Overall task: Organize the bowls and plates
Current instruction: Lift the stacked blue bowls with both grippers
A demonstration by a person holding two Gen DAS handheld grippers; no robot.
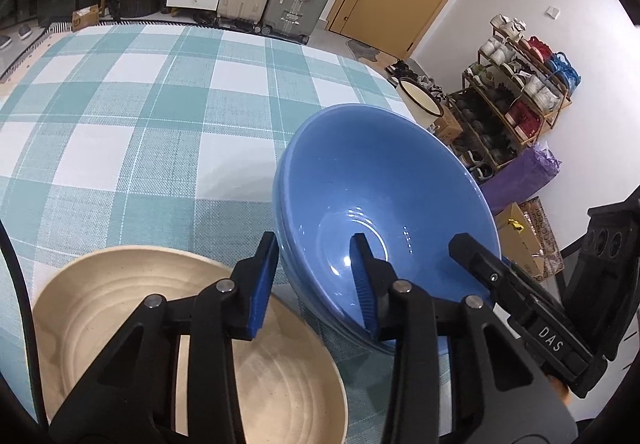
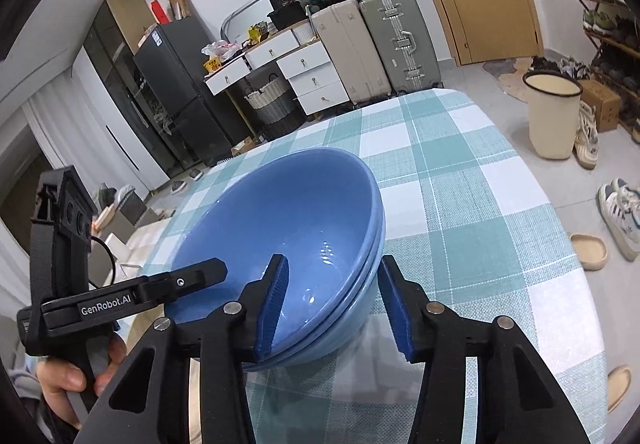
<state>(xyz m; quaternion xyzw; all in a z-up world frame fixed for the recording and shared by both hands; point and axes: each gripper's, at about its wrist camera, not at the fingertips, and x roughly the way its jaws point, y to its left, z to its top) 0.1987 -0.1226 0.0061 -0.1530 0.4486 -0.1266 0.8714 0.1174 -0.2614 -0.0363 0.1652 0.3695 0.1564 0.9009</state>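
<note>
Step in hand: two-handed pickup of the blue bowls (image 1: 360,184), two nested, double rim showing on the side wall. Sitting on the checked tablecloth (image 1: 140,104), toward its near edge.

L gripper (image 1: 316,256): astride the bowls' near-left rim, one pad inside, one outside. Not clamped yet; gap still visible outside the wall. R gripper (image 2: 334,264): same on the bowls' opposite side, wall between the pads, outer pad just clear of it. Both parted, gripping nothing so far.

Next, by judgement: close both onto the double rim, check for bite, then lift level w/ both hands together. Probably over to the beige plate (image 1: 120,304) just left of the bowls, though destination unclear.

Materials:
- Bowls: glazed ceramic, glossy, light glints at the bottom; deep, steeply flared walls, small flat base. Slick under pads, likely heavy as a pair.
- Plate: matte cream, concentric ridges, shallow, wide.
- Pads: blue, ribbed, rubbery-looking; should help vs. glaze.
- Cloth: woven, teal/white check, soft, could drag if the bowls slide.

Risk: inner bowl shifting if squeeze uneven.
</note>
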